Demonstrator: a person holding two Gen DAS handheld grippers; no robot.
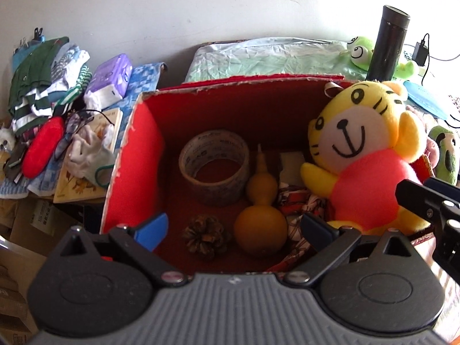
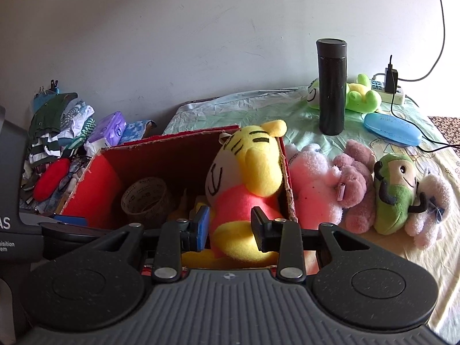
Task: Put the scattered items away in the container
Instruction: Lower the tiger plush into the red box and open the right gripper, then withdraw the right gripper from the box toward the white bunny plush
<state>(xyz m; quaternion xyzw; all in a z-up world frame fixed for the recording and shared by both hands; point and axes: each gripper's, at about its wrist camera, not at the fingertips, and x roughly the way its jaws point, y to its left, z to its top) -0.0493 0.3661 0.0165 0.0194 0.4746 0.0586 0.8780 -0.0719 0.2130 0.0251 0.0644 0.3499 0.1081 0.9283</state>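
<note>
**Right gripper at the tiger toy, over the red box**

Right gripper point(image 2: 230, 227) has its two fingers on either side of the tiger toy point(image 2: 247, 184), low on its yellow legs. The pads sit close to the plush, yet I cannot tell whether they pinch it or have just let go. I keep the toy against the right wall of the red box point(image 2: 289, 178) so it leans there, leaving the floor free for other things.

My left gripper point(image 1: 234, 227) hangs spread wide and empty above the near edge of the box, looking down inside. From there I see a tape roll point(image 1: 214, 166), a gourd point(image 1: 260, 210) and a pine cone point(image 1: 205, 235) on the bottom, with some patterned cloth point(image 1: 302, 204) under the toy.

Out on the table to the right, near the box, a pink plush point(image 2: 313, 184), a mauve plush point(image 2: 356, 181) and a green plush point(image 2: 396, 192) lie side by side. I judge those are next to go in. A black flask point(image 2: 332, 86) stands farther back.
</note>
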